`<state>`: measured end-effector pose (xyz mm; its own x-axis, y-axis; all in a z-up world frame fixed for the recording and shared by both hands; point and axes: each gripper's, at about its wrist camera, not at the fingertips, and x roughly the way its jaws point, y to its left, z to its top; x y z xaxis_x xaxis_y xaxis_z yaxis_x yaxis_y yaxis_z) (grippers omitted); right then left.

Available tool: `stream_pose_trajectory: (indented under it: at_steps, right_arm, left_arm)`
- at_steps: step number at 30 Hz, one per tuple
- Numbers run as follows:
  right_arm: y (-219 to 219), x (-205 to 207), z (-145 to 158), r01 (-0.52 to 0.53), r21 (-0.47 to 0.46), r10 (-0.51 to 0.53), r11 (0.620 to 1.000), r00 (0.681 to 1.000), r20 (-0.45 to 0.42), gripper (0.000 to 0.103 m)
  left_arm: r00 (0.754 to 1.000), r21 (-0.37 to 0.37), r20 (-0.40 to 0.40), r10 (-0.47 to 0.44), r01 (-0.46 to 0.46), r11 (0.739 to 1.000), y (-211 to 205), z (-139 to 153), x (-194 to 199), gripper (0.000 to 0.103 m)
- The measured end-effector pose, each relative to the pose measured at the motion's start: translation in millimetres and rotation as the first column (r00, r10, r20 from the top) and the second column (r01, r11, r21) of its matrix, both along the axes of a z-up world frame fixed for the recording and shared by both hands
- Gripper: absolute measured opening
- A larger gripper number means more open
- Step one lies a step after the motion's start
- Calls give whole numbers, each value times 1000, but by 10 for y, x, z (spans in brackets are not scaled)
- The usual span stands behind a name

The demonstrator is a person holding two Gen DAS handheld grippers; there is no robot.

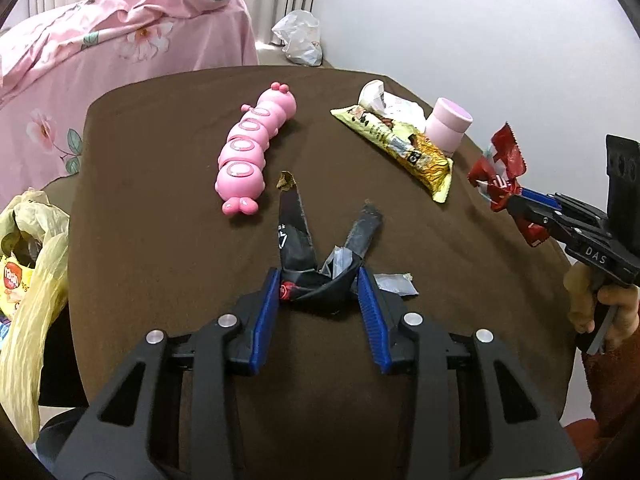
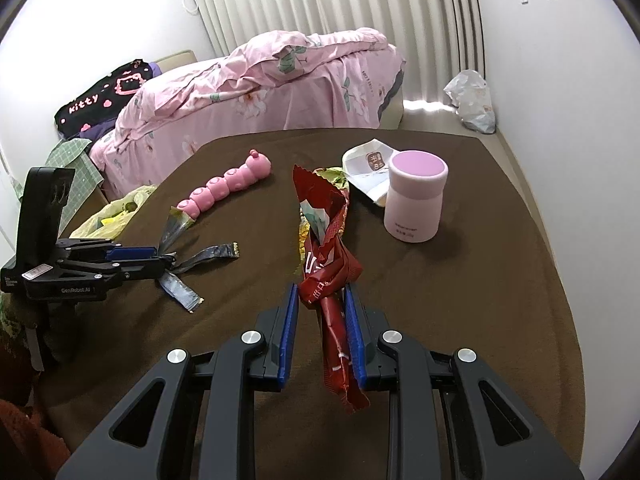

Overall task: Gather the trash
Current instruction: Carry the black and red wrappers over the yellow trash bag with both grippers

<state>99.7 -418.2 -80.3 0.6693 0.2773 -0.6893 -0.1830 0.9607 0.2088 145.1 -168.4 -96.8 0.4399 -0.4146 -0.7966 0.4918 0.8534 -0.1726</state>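
My left gripper (image 1: 319, 285) is shut on a bunch of black and silver wrappers (image 1: 294, 220), whose ends fan out ahead of the blue pads over the brown tablecloth (image 1: 160, 200). In the right wrist view the same left gripper (image 2: 168, 258) holds those wrappers (image 2: 212, 254) low over the table. My right gripper (image 2: 322, 296) is shut on a crumpled red wrapper (image 2: 326, 240) that sticks up between its pads. It also shows at the right edge of the left wrist view, the right gripper (image 1: 516, 200) holding the red wrapper (image 1: 500, 168) above the table edge.
A yellow snack wrapper (image 1: 404, 148) and a white paper wrapper (image 1: 394, 104) lie at the far right beside a pink jar (image 2: 414, 200). A pink caterpillar toy (image 1: 252, 144) lies mid-table. A yellow plastic bag (image 1: 36, 264) holding rubbish hangs off the left edge. A bed with a pink quilt (image 2: 280, 80) stands behind.
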Motion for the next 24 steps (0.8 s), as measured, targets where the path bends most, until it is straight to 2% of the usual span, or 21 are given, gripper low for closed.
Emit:
stream_pose_trajectory:
  at_steps: [5, 11, 17, 24]
  right_arm:
    - [58, -36, 209, -11, -3, 11, 1000, 999, 41, 23]
    - [350, -59, 586, -64, -46, 70, 997, 990, 124, 23]
    - [840, -45, 902, -150, -90, 164, 985, 970, 179, 23]
    - [1483, 61, 1178, -253, -131, 277, 959, 937, 212, 23]
  left_arm:
    - [997, -8, 69, 20, -20, 1000, 38, 214, -65, 34]
    - [979, -53, 186, 89, -80, 995, 329, 666, -202, 34]
    - [944, -70, 271, 190, -178, 982, 716, 979, -346, 34]
    - [900, -133, 307, 309, -281, 950, 1283, 1152, -483, 34]
